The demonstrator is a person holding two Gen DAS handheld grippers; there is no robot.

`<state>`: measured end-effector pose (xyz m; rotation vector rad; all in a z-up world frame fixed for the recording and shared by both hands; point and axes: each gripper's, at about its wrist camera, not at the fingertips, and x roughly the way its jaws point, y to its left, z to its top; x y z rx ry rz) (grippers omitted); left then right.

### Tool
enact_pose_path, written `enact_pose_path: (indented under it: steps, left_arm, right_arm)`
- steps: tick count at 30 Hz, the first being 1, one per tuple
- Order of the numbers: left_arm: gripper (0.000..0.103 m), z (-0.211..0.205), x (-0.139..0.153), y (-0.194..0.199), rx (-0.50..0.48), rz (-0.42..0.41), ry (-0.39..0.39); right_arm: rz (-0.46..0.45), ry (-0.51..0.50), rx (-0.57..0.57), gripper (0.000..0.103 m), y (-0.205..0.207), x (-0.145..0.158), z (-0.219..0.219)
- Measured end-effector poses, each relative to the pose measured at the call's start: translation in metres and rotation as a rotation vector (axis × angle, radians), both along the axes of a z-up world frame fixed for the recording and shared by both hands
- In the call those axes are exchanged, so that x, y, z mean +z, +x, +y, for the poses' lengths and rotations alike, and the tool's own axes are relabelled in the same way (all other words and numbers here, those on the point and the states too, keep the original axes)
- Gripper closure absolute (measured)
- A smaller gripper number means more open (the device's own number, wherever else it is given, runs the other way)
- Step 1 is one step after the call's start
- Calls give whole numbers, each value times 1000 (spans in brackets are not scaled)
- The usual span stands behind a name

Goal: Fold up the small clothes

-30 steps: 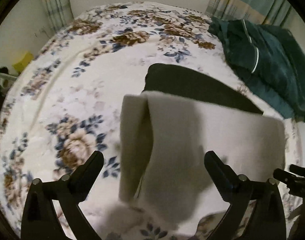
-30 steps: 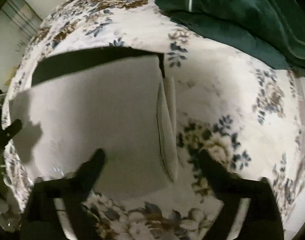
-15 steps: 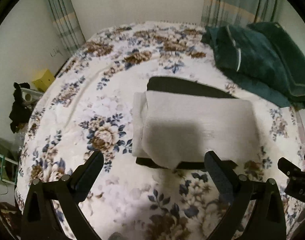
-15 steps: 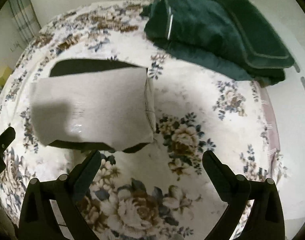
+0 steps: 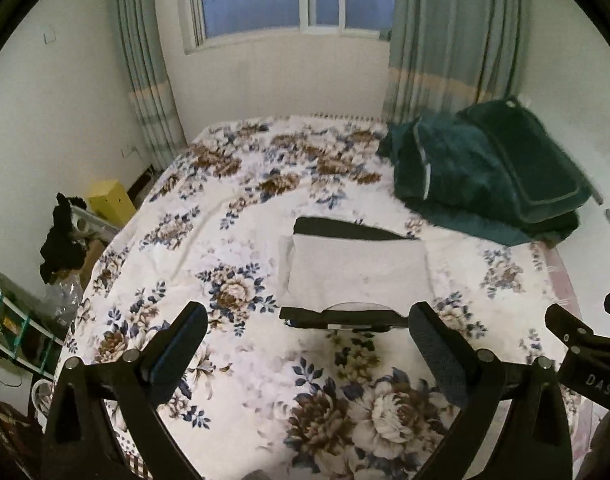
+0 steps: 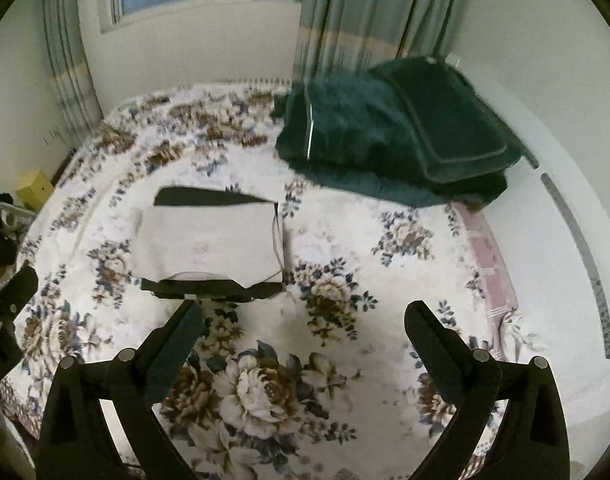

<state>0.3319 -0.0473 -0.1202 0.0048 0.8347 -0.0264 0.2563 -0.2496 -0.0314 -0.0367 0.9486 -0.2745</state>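
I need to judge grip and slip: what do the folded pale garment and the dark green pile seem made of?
Folded pale garment: probably a soft matte knit, cotton-like; it lies flat with limp edges. Dark green pile: likely plush fleece, with a fuzzy nap and thick rounded folds.

Folded pale grey garment (image 5: 359,274) — a flat rectangle, lying on top of a folded black garment (image 5: 345,230). The black piece shows as a strip along the far edge and another along the near edge. Stack rests mid-bed on the floral bedspread (image 5: 241,208) — free of both grippers.
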Motion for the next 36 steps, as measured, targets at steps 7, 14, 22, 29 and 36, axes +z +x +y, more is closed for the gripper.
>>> enact_pose_path:
  steps: [7, 14, 22, 29, 36]
  left_arm:
    - [0, 4, 46, -58, -9, -62, -27]
    - [0, 10, 79, -99, -1, -117, -35]
    - [0, 10, 100, -134, -15, -160, -28]
    - [0, 12, 104, -149, 3, -169, -44]
    - [0, 13, 110, -153, 16, -191, -28]
  right_arm:
    - [-91, -6, 14, 1, -75, 71, 12]
    - [-170, -16, 34, 1, -131, 115, 24]
    - [-228, -10, 71, 1, -164, 149, 33]
    - [-226, -9, 91, 0, -171, 155, 33]
    - [-235, 4, 108, 0, -171, 161, 37]
